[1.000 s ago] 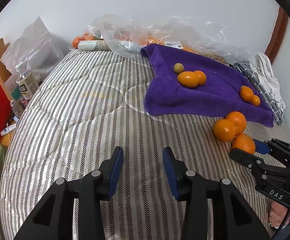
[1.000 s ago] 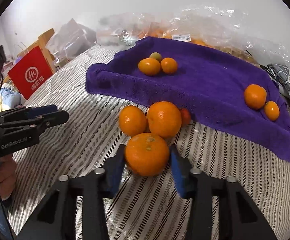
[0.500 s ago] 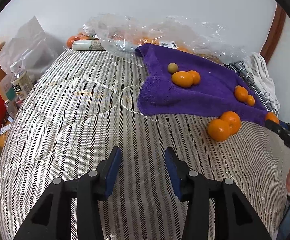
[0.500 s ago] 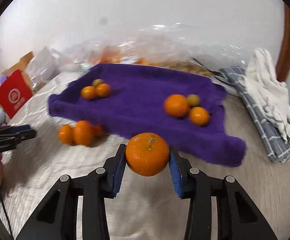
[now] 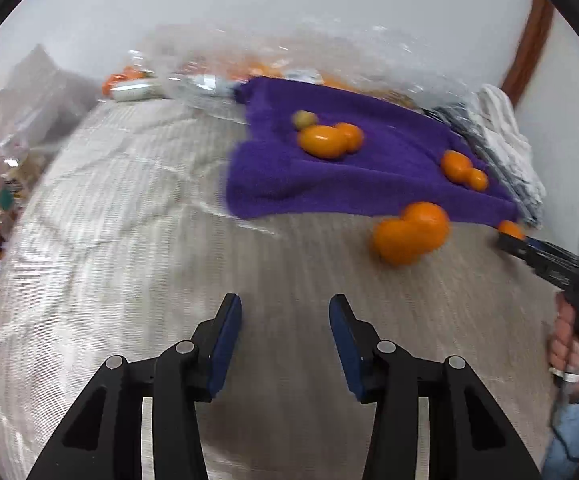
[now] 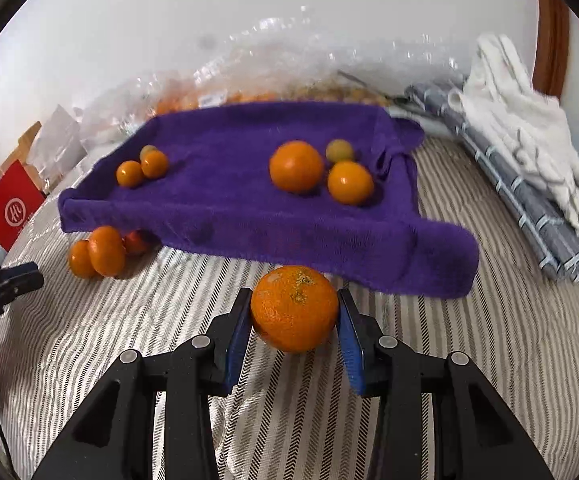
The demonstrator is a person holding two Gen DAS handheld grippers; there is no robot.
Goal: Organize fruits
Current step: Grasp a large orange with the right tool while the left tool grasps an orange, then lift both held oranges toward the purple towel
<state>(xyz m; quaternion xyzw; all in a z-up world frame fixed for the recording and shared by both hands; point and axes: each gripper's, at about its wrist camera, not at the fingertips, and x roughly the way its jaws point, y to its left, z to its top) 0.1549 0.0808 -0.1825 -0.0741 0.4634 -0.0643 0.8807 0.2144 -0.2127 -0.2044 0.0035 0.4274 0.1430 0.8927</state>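
Right wrist view: right gripper (image 6: 294, 312) clamped on an orange (image 6: 294, 307), just before the purple towel (image 6: 249, 200).

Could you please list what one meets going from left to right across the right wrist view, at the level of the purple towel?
Red bag → cluster of small oranges → purple towel → large orange → smaller orange → folded blue cloth.

Soft, even daylight; left wrist view smeared by motion blur, right wrist sharper, fisheye corners black
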